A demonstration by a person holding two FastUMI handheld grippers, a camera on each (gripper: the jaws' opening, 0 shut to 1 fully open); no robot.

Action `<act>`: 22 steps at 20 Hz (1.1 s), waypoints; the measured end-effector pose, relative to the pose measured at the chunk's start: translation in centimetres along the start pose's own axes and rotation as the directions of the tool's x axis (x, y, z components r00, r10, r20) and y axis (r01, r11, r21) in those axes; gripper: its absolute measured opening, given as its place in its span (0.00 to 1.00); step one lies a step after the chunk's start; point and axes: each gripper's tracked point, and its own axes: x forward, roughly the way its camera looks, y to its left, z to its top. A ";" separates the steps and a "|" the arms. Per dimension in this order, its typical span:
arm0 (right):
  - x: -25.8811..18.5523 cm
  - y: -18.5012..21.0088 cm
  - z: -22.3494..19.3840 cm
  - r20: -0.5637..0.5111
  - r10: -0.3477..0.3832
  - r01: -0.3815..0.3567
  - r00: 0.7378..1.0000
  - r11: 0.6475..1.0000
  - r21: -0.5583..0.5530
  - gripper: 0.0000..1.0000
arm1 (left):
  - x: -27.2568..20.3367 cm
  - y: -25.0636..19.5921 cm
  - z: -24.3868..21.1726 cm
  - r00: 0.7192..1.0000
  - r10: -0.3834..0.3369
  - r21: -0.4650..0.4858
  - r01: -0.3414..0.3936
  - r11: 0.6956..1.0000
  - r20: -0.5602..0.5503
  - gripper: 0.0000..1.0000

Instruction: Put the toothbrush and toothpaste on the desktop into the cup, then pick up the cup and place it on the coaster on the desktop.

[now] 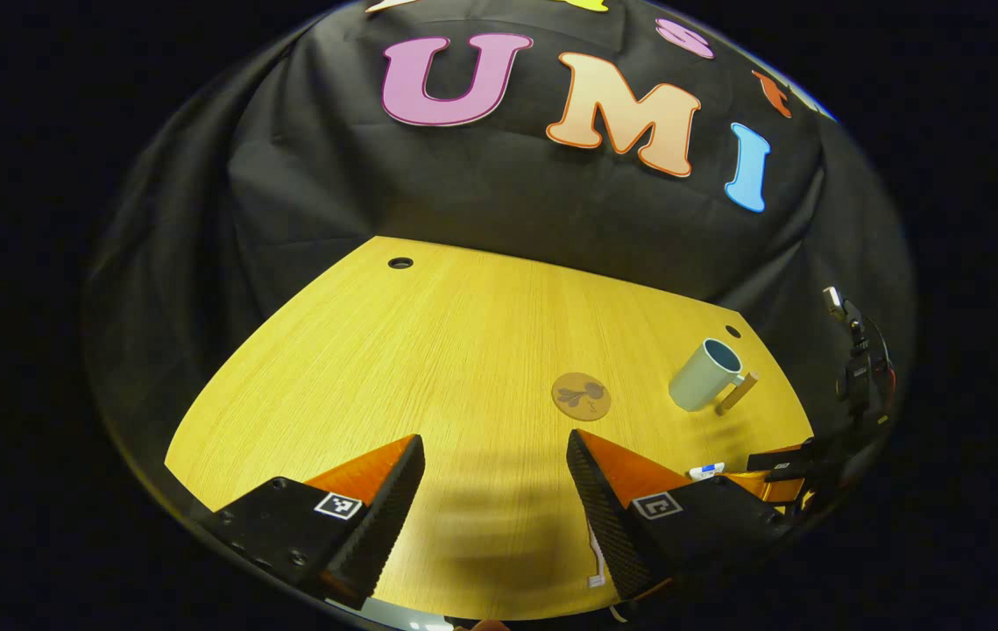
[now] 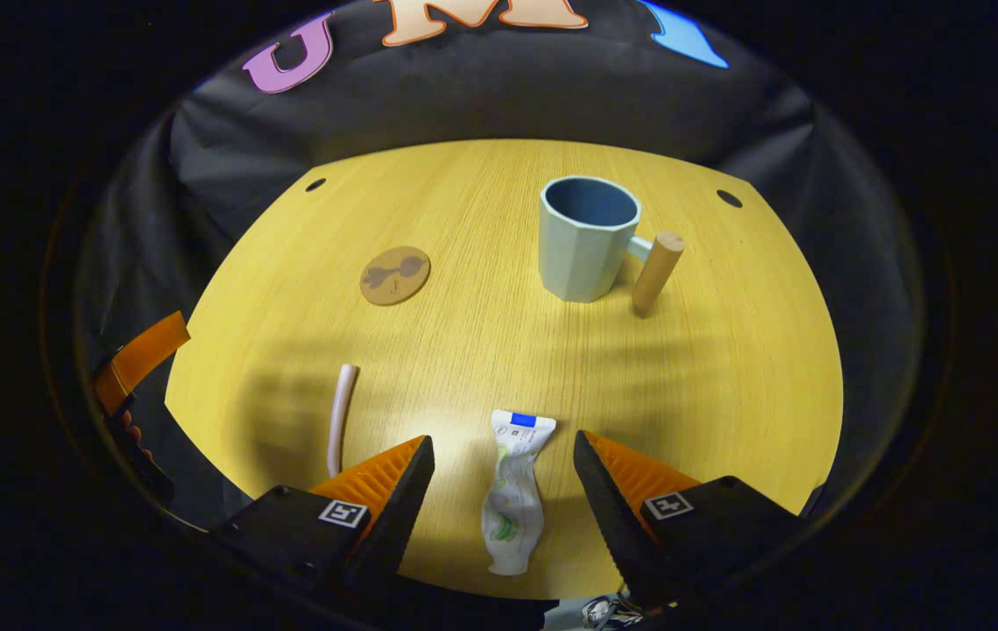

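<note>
In the right gripper view, the right gripper hung above the near edge of the wooden desktop with its 2 fingers spread wide and nothing between them but air. The toothpaste lay flat on the desktop directly below that gap, its flat crimped end pointing toward the far edge and its other end close to the near edge; neither finger touched it. The toothbrush lay to the left of the toothpaste, near the near edge, its lower part hidden behind the left-hand finger. The cup stood upright toward the far edge, open and with nothing visible inside, its wooden handle pointing toward the right edge. The coaster lay flat, well apart from the cup on its left, bare on top. The left gripper showed partly at the left edge of the desktop.

In the left gripper view, the left gripper hovered over the near edge of the desktop, fingers wide apart and holding nothing. The coaster lay just beyond its right-hand finger, and the cup stood near the far right corner. A bit of the toothpaste peeked out near the right edge beside the right gripper, whose opening I could not judge from here.
</note>
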 end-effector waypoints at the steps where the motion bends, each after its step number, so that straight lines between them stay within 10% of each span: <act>1: 0.5 0.0 -0.3 -0.029 -0.002 0.002 1.000 1.000 0.005 0.98 | 0.1 0.2 -0.2 1.000 0.002 0.003 -0.002 1.000 -0.010 0.95; 8: 2.8 -0.6 -2.1 -0.201 -0.043 0.053 0.979 0.998 0.045 0.96 | 1.2 0.8 -1.5 0.997 0.011 0.001 -0.011 1.000 -0.076 0.95; 15: 3.9 -1.2 -2.6 -0.262 -0.078 0.102 0.962 0.992 0.080 0.52 | 2.4 1.1 -2.1 0.994 0.013 0.008 -0.013 1.000 -0.112 0.95; 22: 4.2 -1.8 -3.4 -0.308 -0.091 0.126 0.947 0.987 0.096 0.40 | 2.7 0.9 -2.2 0.991 0.004 0.017 -0.002 1.000 -0.136 0.95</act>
